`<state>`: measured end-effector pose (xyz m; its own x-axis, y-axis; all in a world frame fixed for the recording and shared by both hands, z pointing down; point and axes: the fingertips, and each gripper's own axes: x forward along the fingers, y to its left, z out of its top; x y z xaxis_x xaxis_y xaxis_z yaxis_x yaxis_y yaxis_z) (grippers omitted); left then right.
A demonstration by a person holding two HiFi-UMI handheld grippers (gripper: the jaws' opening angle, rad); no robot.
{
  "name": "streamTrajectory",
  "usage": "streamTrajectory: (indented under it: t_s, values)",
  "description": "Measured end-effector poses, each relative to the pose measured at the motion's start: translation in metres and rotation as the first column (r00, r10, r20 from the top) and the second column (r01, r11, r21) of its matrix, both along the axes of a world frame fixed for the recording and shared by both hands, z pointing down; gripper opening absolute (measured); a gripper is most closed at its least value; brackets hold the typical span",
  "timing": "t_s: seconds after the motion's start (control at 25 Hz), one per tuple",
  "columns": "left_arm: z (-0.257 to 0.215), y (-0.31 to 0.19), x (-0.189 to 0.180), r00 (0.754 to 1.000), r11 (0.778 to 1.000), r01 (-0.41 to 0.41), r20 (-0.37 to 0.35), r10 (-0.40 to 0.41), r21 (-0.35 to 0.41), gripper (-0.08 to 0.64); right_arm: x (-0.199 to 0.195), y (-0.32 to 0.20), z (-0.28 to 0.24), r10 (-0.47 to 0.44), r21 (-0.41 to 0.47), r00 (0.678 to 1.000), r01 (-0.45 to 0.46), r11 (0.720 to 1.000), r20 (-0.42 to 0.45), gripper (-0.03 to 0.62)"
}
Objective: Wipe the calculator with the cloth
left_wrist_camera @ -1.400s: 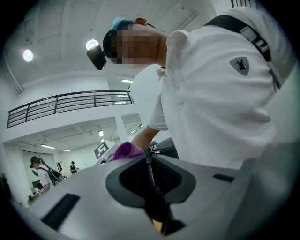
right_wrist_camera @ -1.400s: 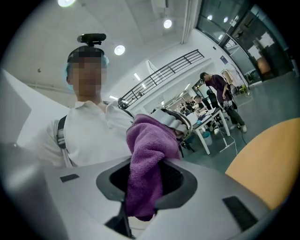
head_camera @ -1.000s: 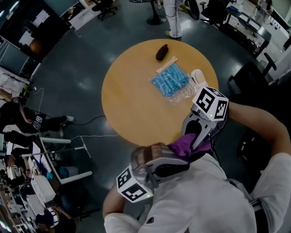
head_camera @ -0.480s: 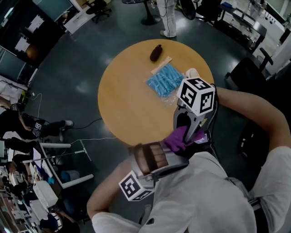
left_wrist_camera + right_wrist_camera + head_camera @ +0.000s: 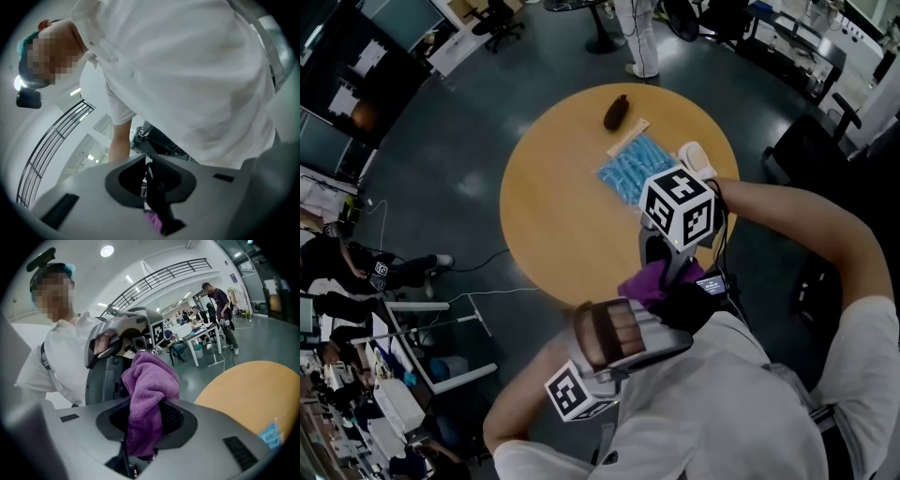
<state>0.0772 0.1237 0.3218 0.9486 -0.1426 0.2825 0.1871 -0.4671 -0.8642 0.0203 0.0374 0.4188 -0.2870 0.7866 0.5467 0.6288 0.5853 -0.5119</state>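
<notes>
It is a large open-plan lab or office. A polished grey floor (image 5: 441,178) carries rows of desks (image 5: 201,336) with people at them, wheeled office chairs (image 5: 502,14) and a round wooden counter (image 5: 562,216). Overhead are ceiling lights (image 5: 107,251) and a railed upper gallery (image 5: 159,275).
</notes>
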Motion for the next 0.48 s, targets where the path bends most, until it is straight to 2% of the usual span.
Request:
streamTrajectory:
  t_s: [0.32, 0.48]
  values:
    - [-0.002, 0.008, 0.002, 1.0, 1.0, 0.003, -0.018, -0.003, 0.005, 0.044, -0.008, 0.005, 0.029, -0.011, -0.012, 1.0, 0.011, 1.0, -0.017, 0.118]
    - [0.007, 0.01, 0.001, 1.0, 1.0, 0.015, -0.01, -0.015, 0.02, 0.044, -0.017, -0.008, 0.05, 0.025, 0.045, 1.0, -0.025, 0.999, 0.003, 0.118]
